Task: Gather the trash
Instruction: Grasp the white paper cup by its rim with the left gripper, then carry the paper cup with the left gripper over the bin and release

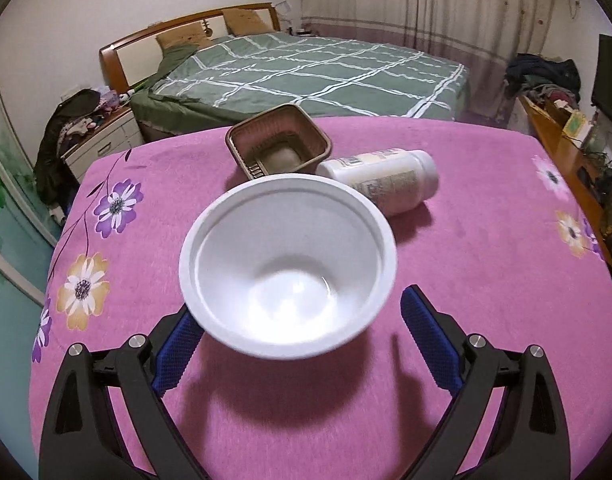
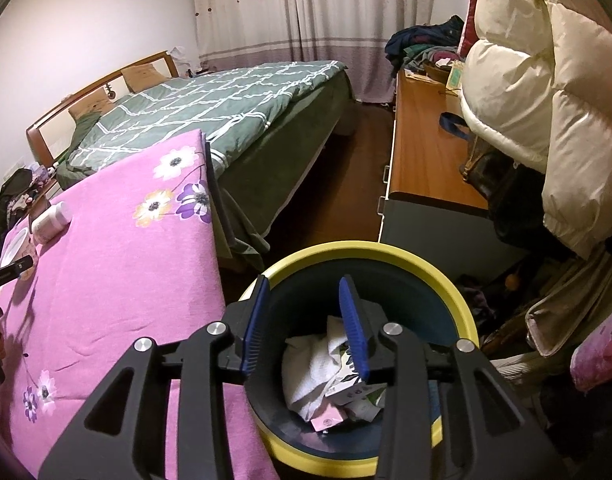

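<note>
The left tongs [image 1: 301, 328] stand wide over the pink tabletop [image 1: 466, 280], a white bowl [image 1: 287, 268] between the pads — neither visibly pressing it. Behind the bowl lie a brown basket [image 1: 277, 144] and a white bottle [image 1: 386, 180] on its side. The right tongs [image 2: 303, 328] hang narrowly parted and empty over the yellow-rimmed bin [image 2: 458, 292] — paper trash [image 2: 326, 376] inside.

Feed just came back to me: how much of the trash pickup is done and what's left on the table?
Done: paper and wrappers already lie in the yellow-rimmed bin, and the right gripper hangs over it with open, empty jaws. In hand: the left gripper is open around the white bowl, not yet pressing on it. Left: that bowl, the white bottle on its side, and the brown tray.
</note>
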A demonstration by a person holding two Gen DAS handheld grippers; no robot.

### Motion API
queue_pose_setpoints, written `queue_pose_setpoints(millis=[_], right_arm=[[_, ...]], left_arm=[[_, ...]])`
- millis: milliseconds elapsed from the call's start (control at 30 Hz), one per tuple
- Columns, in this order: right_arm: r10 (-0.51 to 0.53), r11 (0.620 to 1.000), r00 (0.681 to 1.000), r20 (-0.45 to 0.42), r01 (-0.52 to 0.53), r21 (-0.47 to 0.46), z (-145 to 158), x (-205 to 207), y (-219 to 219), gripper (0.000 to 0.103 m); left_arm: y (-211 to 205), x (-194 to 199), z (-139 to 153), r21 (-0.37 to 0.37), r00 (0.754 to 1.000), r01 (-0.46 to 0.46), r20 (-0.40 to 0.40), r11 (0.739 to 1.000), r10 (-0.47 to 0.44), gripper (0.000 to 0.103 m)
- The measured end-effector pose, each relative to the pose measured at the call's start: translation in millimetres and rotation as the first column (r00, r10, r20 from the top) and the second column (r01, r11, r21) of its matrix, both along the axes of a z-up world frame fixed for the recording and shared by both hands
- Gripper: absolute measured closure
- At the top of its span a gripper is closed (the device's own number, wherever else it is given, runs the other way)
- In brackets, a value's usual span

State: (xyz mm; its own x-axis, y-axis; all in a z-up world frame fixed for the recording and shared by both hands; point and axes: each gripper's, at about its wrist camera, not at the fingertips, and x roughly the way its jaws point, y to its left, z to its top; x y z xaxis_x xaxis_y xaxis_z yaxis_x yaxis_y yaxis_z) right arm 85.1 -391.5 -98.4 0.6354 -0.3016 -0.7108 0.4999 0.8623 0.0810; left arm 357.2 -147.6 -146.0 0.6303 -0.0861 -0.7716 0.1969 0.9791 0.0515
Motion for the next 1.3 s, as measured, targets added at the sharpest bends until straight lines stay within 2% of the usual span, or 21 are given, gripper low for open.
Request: queue_pose_setpoints(millis=[400,500,533,800,967,1100,1167,1300], right_arm=[[0.001,1.000,1.000,-0.006,-0.001,0.012,-5.9,-0.9,-5.6,0.068],[0.004,1.000,1.000,-0.007,-0.004,0.012,-6.3,-1.1,-4.7,0.068],[0.006,1.000,1.000,-0.007,-0.006,0.013,-6.5,-1.6,-4.3,0.068],[0.013,1.000,1.000,0.000,-0.013,0.024,-6.2,-8.8,-1.9,0.068],[0.005,1.000,1.000,0.018,-0.005,0.017,-0.1,-23.6,-0.6,0.068],[-0.006,1.000,0.999,0.032,0.005,0.011,5.7,-41.1,-1.5,0.068],[-0.013,1.000,0.999,0.035,0.013,0.005,7.9,-50.9,-2.8,0.068],[-0.042,0.999,0.998,0.046,0.043,-0.015,13.0,-80.0,-7.5,0.068]], left_arm=[[-3.1,22.6,-2.4,0.003,0.999,-0.037,0.017,0.999,0.037,0.009],[-1.8,27.2,-2.7,-0.011,0.999,-0.040,0.011,0.999,0.040,0.023],[-1.3,27.6,-2.7,-0.015,0.999,-0.040,0.010,0.999,0.040,0.023],[-3.3,-3.9,8.9,-0.014,1.000,-0.009,0.025,1.000,0.009,0.023],[-19.0,-51.5,34.7,-0.042,0.996,0.077,0.045,0.996,-0.075,0.023],[-56.3,-88.9,54.6,-0.061,0.977,0.208,0.057,0.976,-0.205,0.023],[-86.7,-109.5,64.5,-0.077,0.955,0.295,0.060,0.952,-0.291,0.023],[-151.9,-144.7,74.0,-0.095,0.894,0.448,0.053,0.889,-0.445,0.023]])
